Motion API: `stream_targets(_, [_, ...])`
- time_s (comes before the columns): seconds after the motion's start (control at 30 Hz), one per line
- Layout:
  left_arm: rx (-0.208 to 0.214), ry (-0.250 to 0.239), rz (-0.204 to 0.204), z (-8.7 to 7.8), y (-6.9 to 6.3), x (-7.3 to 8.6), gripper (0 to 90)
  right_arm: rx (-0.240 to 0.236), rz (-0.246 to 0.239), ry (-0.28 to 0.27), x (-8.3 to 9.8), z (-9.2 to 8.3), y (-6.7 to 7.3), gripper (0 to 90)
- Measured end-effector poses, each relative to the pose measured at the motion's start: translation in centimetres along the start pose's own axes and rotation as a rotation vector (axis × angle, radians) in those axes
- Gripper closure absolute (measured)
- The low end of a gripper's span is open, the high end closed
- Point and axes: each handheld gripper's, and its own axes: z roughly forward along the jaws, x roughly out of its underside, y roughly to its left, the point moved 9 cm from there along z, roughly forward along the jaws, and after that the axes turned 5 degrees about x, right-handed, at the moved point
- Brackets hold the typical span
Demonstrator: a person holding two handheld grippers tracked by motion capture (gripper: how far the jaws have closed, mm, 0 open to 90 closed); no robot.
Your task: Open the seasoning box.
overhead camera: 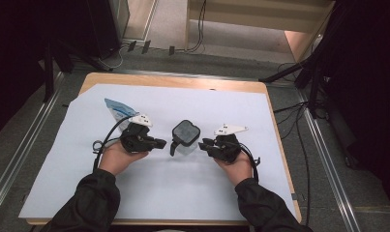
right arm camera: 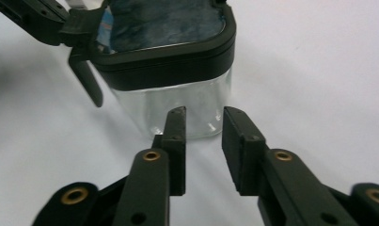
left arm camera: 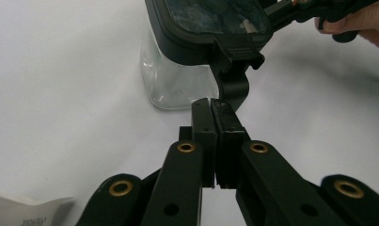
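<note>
A small clear glass jar [overhead camera: 185,137] with a black square lid [right arm camera: 163,28] and a hanging black latch [overhead camera: 173,146] stands mid-table on the white sheet. My left gripper [overhead camera: 163,143] comes at it from the left. In the left gripper view this gripper [left arm camera: 210,101] has its pads pressed together, with the tips just short of the latch [left arm camera: 234,82] and nothing between them. My right gripper [overhead camera: 202,144] sits at the jar's right side. In the right gripper view a gap shows between its jaws [right arm camera: 203,110], which hold nothing, and the jar's glass wall [right arm camera: 177,108] lies just beyond.
A blue and white packet [overhead camera: 116,110] lies behind the left hand. The white sheet [overhead camera: 183,193] covers most of the wooden table [overhead camera: 173,81]. Stand legs and cables [overhead camera: 299,72] spread over the floor around the table.
</note>
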Motion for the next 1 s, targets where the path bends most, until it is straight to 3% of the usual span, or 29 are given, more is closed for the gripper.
stream_targets(0.1, [0.003, -0.014, -0.009, 0.2, 0.1, -0.1, 90.0, -0.004, 0.018, -0.024, -0.4, 0.1, -0.1, 84.2])
stream_targets(0.27, [0.005, -0.008, -0.011, 1.0, 0.2, -0.2, 90.0, -0.014, 0.033, -0.029, -0.5, 0.2, 0.0, 89.4])
stream_targets(1.0, [0.032, -0.016, -0.022, 1.9, -0.1, -0.4, 90.0, -0.026, 0.022, -0.038, -1.1, 0.0, 0.5, 90.0])
